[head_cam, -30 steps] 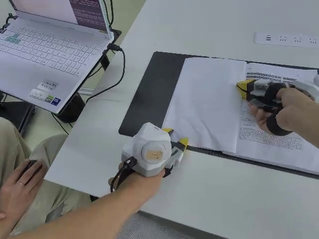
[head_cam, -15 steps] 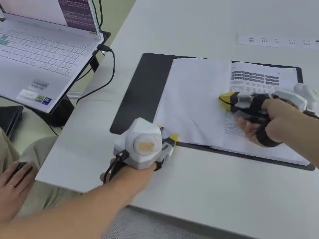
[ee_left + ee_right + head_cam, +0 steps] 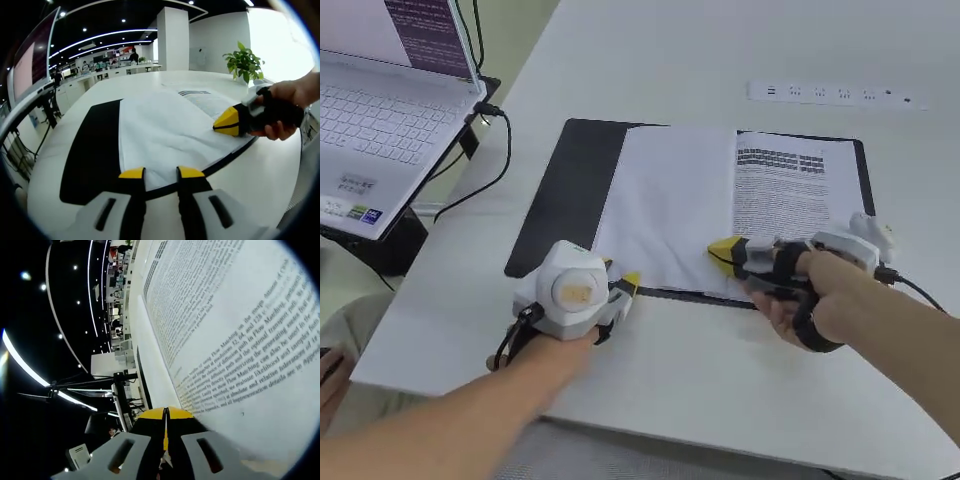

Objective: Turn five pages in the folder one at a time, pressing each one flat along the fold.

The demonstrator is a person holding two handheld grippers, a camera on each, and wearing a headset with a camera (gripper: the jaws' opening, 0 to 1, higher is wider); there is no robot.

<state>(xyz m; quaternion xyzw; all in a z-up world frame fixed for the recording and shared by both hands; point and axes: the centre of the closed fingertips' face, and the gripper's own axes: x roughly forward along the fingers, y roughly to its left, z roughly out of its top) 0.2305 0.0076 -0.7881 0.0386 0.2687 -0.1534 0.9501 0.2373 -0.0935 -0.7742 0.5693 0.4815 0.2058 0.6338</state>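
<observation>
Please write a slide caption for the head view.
Shut right gripper on the fold of the open folder; left gripper rests at its near edge.

Bright, even overhead light fills the head view. The white table [image 3: 720, 60] nearly washes out toward 12 o'clock, and shadows on it are faint and soft. The forearm [image 3: 450, 420] at 7 o'clock is blurred. The left gripper view bends at its edges, with white glare burnt out at 2 o'clock. In the right gripper view the printed page [image 3: 240, 330] reads sharp, its lines curving toward 3 o'clock.
</observation>
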